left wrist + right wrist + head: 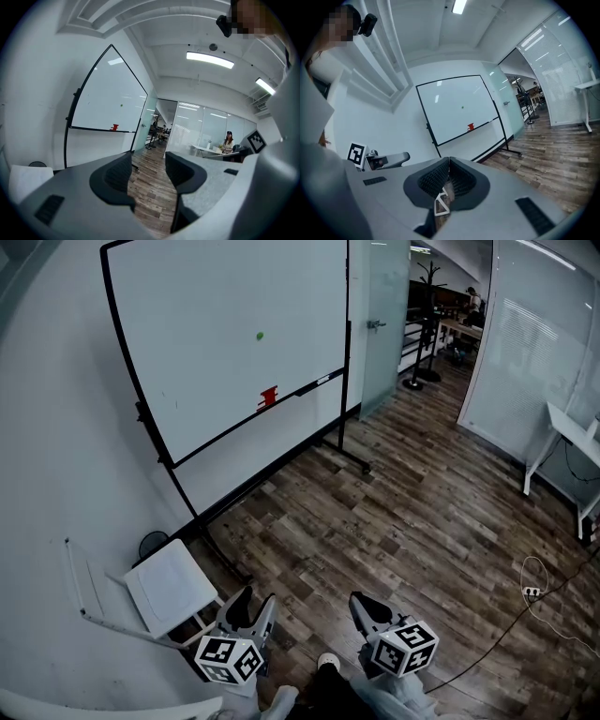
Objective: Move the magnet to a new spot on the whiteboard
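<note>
On whiteboard [206, 352], green magnet [260, 336], far ahead of both tools; left tool [253, 607] likely nearer. Left tool jaws apart, empty; right tool [367, 607] jaws together, empty.

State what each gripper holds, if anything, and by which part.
Nothing is held. The left gripper has its jaws apart and empty; the right gripper is shut on nothing. The green magnet sits on the whiteboard.
</note>
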{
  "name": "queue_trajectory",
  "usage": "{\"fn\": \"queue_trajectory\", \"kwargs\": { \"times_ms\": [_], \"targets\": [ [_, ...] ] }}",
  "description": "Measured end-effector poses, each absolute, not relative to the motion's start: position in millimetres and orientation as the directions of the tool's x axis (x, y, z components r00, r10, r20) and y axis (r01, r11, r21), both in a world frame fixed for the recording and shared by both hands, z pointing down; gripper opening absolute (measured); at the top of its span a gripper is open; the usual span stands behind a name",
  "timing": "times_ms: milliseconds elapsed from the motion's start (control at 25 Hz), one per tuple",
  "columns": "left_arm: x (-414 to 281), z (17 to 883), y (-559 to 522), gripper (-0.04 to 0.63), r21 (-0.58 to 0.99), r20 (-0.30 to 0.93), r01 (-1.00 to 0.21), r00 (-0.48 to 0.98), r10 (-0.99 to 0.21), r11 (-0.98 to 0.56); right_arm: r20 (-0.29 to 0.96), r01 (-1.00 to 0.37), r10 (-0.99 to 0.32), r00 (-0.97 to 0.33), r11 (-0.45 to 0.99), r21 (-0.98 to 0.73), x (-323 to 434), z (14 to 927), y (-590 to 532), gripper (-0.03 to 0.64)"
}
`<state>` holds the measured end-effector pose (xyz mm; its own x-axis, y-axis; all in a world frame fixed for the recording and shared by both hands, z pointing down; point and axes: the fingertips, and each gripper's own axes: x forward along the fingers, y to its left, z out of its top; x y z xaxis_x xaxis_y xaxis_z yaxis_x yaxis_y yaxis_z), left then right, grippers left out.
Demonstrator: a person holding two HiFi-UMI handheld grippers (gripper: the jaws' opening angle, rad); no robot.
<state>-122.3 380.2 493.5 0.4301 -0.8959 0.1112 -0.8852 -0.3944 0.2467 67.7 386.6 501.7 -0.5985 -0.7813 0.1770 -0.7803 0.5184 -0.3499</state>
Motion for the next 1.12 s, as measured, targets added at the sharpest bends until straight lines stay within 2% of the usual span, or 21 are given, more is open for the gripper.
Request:
{"fn": "queue_trajectory", "kwargs": {
  "times_ms": [1120],
  "targets": [
    [-99,499,272,0.221,0.241,0.092,-0.905,0.381,-0.92,-0.351,0.174,-0.759,-0.758,-0.629,0.55,-0.348,102,511,266,0.028]
  ]
}}
